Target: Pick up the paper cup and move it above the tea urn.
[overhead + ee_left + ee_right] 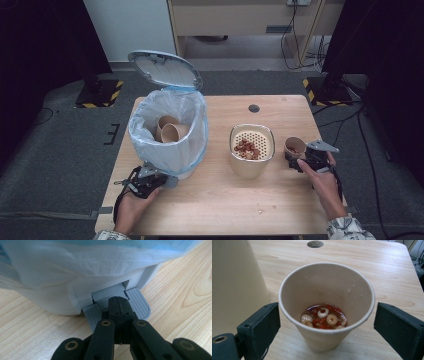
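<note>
A white pedal bin (150, 131) with a blue liner stands on the left of the table, its lid (165, 69) raised; two paper cups (170, 131) lie inside. My left gripper (119, 300) is shut, and its tips rest on the bin's grey pedal (141, 305). At the right, a paper cup (327, 290) holding reddish liquid and cereal rings stands upright on the wood. My right gripper (327, 325) is open; its pads (263, 322) flank the cup with small gaps. In the high view the right gripper (296, 159) sits just in front of that cup (294, 147).
A beige container (251, 172) with a perforated strainer top carrying cereal pieces stands mid-table, just left of the cup. A round cable hole (254, 108) lies near the far edge. A few crumbs (260, 211) dot the front. The table's right edge (325, 150) is close to my right hand.
</note>
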{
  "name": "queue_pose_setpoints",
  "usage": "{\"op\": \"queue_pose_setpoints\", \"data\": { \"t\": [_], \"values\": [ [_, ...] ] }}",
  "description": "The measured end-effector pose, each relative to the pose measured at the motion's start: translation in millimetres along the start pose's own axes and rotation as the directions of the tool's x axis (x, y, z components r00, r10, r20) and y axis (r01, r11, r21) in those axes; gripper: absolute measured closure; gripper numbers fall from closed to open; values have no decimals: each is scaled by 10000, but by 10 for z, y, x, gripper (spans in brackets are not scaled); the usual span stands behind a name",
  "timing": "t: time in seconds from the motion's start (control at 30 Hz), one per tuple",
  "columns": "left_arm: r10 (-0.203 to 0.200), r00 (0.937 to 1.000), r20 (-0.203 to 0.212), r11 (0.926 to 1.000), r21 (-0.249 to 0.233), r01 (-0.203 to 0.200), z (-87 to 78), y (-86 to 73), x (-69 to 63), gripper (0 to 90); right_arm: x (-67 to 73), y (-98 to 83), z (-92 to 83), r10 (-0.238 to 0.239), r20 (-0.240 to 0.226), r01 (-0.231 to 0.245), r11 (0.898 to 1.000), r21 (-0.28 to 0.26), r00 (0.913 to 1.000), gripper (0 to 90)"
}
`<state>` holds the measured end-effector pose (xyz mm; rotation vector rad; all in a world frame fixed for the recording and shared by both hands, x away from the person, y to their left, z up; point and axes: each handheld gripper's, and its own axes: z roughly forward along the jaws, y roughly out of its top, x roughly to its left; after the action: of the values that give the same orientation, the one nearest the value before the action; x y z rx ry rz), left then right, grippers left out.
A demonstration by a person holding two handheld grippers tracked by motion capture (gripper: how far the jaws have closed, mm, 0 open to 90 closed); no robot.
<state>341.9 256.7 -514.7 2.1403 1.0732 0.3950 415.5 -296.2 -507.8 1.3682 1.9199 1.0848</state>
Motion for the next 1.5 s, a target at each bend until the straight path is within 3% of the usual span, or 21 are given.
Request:
{"op": "queue_pose_setpoints", "data": {
  "t": [0.83,0.9,1.03,1.5],
  "values": [
    [-5,10000,27,10000,-4,5,0,-1,2,900,4,-52,191,63,61,-59,9977,-681,10000,190],
    [3,10000,15,10000,-2,-3,0,0,1,900,11,-53,190,-72,41,76,9968,-797,10000,244],
    [-8,10000,24,10000,-4,8,0,-1,2,900,5,-45,182,-353,-49,347,9948,-955,9994,267],
    [16,10000,8,10000,3,-16,0,0,0,900,-85,220,101,-805,-140,784,9900,-1173,9967,299]
  ]
}}
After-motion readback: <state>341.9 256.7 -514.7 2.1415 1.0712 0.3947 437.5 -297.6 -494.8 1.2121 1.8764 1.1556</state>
